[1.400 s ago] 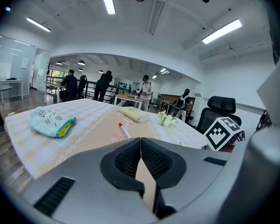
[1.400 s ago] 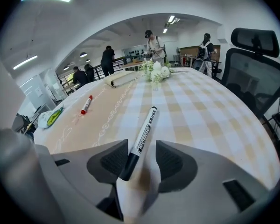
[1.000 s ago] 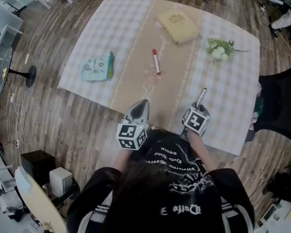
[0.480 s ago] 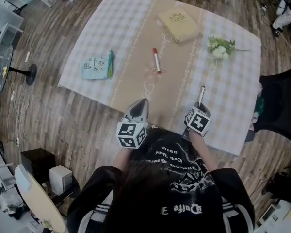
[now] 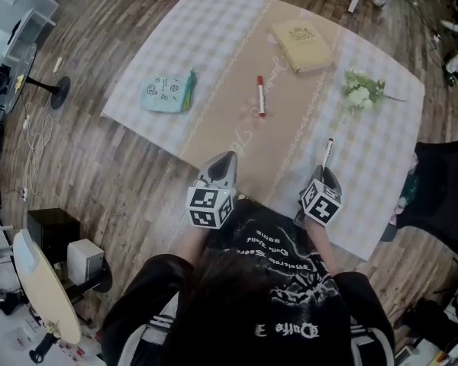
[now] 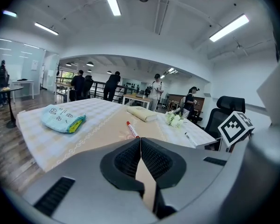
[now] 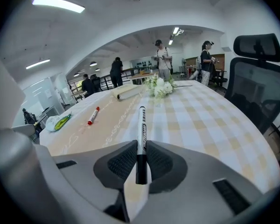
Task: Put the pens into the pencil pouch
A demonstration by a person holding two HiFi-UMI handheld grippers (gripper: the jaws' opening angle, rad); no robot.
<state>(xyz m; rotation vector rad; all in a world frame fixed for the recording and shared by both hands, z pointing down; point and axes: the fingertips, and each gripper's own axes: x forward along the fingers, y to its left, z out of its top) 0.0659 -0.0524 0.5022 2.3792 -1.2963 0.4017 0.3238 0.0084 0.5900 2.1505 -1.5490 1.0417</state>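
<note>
My right gripper [image 5: 326, 172] hovers near the table's front right edge. Its jaws have just been closing and are now shut on a black marker [image 7: 141, 129], which sticks out forward between the pads [image 5: 327, 149]. Near the front middle, my left gripper [image 5: 223, 162] is shut with nothing in it [image 6: 140, 139]. A red-capped pen [image 5: 260, 96] lies on the tan runner mid-table. At the far left lies a teal pouch [image 5: 168, 94] with a yellow-green edge. A flat tan pouch [image 5: 301, 46] lies at the back.
A sprig of white flowers [image 5: 362, 92] lies at the back right of the checked tablecloth [image 5: 382, 151]. A black office chair [image 5: 443, 189] stands right of the table. Several people stand far back in the room [image 6: 112, 85].
The head view has shifted, so the table sits a little further right and lower. Both grippers keep their places near the front edge, and the black marker stays at the right gripper's tip.
</note>
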